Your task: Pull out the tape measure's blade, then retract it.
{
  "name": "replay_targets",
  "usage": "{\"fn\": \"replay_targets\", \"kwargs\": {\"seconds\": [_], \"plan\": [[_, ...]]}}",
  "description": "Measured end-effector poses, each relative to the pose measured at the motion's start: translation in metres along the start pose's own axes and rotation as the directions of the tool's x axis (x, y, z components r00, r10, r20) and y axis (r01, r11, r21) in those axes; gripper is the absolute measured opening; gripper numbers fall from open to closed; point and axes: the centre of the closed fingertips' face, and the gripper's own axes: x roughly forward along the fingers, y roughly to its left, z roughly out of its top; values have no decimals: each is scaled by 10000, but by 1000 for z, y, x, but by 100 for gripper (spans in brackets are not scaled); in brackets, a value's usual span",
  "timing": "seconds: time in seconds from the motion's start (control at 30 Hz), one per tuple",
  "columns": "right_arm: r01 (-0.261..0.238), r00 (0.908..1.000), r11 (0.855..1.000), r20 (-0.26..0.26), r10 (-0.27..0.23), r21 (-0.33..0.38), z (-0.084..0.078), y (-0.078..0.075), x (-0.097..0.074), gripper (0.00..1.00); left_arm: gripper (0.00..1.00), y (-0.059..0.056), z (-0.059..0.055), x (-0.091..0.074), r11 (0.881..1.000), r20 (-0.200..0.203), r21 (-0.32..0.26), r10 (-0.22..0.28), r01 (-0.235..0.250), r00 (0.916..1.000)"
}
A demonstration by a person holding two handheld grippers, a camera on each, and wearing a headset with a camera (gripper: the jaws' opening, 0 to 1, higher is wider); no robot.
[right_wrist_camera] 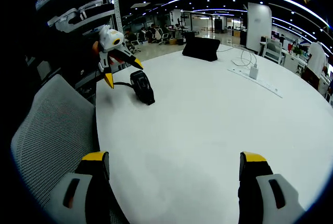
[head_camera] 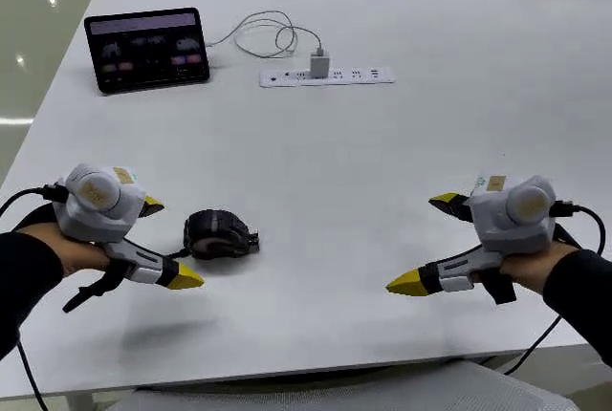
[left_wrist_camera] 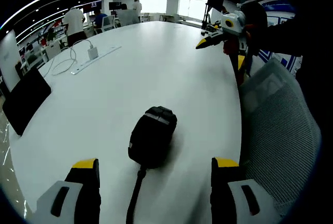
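A black tape measure [head_camera: 219,234] lies on the white table [head_camera: 382,143], its blade retracted and a black strap trailing from it. My left gripper [head_camera: 167,242] stands open just left of it, yellow-tipped jaws pointing toward it. In the left gripper view the tape measure [left_wrist_camera: 152,135] sits just ahead of the open left gripper [left_wrist_camera: 155,168], between the jaw lines but untouched. My right gripper [head_camera: 430,242] is open at the table's right, well apart. The right gripper view shows the tape measure [right_wrist_camera: 142,86] far off beside the left gripper [right_wrist_camera: 122,72], beyond the open right gripper [right_wrist_camera: 174,161].
A dark tablet [head_camera: 147,48] stands at the back left. A white power strip [head_camera: 327,76] with a plugged charger and looped cable lies behind the middle. A mesh chair [left_wrist_camera: 278,130] stands at the table's near edge. People stand far off in the room [left_wrist_camera: 75,21].
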Motion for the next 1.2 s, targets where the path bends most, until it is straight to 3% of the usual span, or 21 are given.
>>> {"fn": "replay_targets", "kwargs": {"seconds": [0.13,0.23,0.37,0.6,0.83,0.97,1.2], "plan": [[-65,9999,10000,120,64,34,6,-1,6,100,80,1,6,6,9992,-159,344,-208,213,9997],[-114,9997,9999,201,113,58,12,-3,13,100,78,-1,7,11,9950,-583,834,-507,554,9970],[-231,9994,9997,248,229,69,20,-3,20,100,75,-1,14,16,9894,-839,1214,-693,792,9941],[-594,9982,9971,88,599,-469,31,4,34,100,71,-1,22,23,9748,-1276,1905,-923,1158,9875],[-1270,9913,9774,124,1309,-1692,44,17,51,100,59,0,27,31,9562,-1532,2605,-955,1334,9836],[-1575,9873,9661,-135,1580,-2047,45,19,63,98,50,0,26,36,9408,-1747,3051,-973,1478,9798],[-1869,9823,9536,-303,1850,-2359,54,23,80,92,42,-1,28,43,9313,-2010,3187,-1155,1764,9728]]}}
